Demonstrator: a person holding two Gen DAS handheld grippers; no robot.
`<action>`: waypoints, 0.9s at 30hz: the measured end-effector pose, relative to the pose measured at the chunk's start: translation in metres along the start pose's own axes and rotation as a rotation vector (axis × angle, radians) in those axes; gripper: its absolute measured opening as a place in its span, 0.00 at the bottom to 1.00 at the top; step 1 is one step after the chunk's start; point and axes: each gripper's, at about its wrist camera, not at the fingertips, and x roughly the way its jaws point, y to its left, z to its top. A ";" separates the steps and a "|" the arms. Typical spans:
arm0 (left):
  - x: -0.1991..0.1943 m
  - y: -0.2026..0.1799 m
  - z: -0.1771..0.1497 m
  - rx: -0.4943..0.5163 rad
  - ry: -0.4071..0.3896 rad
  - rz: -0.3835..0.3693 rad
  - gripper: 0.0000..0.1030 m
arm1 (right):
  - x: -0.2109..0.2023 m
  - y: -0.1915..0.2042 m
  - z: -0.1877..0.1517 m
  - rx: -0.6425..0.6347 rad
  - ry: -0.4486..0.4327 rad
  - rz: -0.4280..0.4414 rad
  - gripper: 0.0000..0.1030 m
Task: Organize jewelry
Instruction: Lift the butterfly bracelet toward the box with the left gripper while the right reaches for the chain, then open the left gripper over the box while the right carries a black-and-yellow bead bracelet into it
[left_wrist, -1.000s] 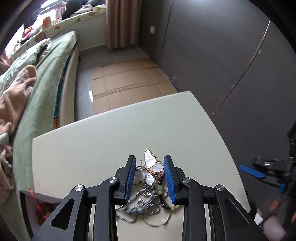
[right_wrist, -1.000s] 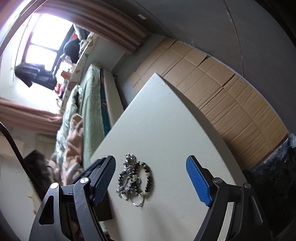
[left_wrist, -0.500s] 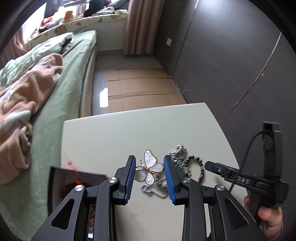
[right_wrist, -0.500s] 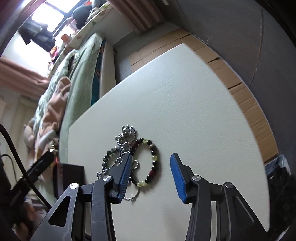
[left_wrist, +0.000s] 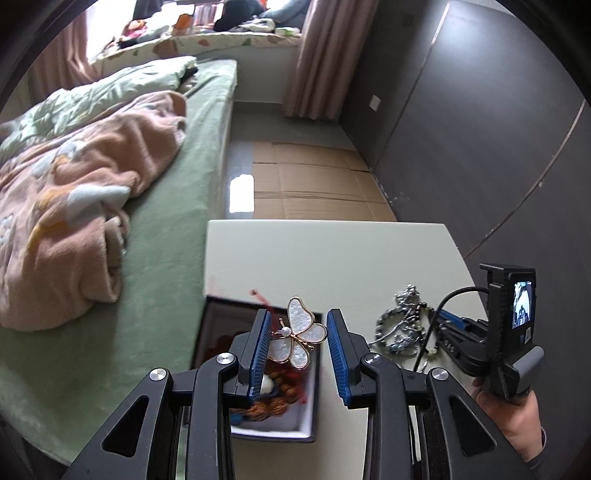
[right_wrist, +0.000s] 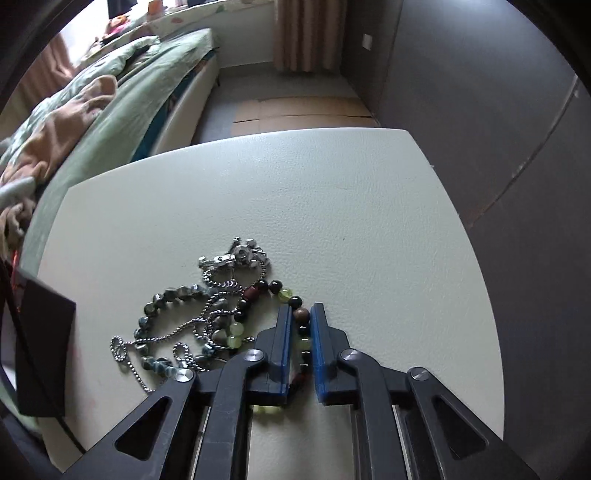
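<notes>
Carrying butterfly brooch over box, left hand-held gripper | right hand-held gripper just clamped beaded bracelet

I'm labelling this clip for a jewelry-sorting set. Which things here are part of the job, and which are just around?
Part of the job:
butterfly brooch
jewelry box
beaded bracelet
silver chain
grey bead strand

Just around:
bed
pink blanket
cardboard on the floor
</notes>
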 end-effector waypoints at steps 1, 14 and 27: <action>-0.001 0.003 -0.001 -0.005 0.002 -0.002 0.32 | 0.000 0.000 0.001 -0.004 -0.001 0.000 0.11; 0.029 0.006 -0.002 -0.033 0.066 -0.014 0.32 | -0.058 -0.026 0.000 0.079 -0.124 0.232 0.11; 0.035 0.022 -0.005 -0.085 0.092 -0.017 0.60 | -0.108 -0.006 0.008 0.067 -0.269 0.468 0.11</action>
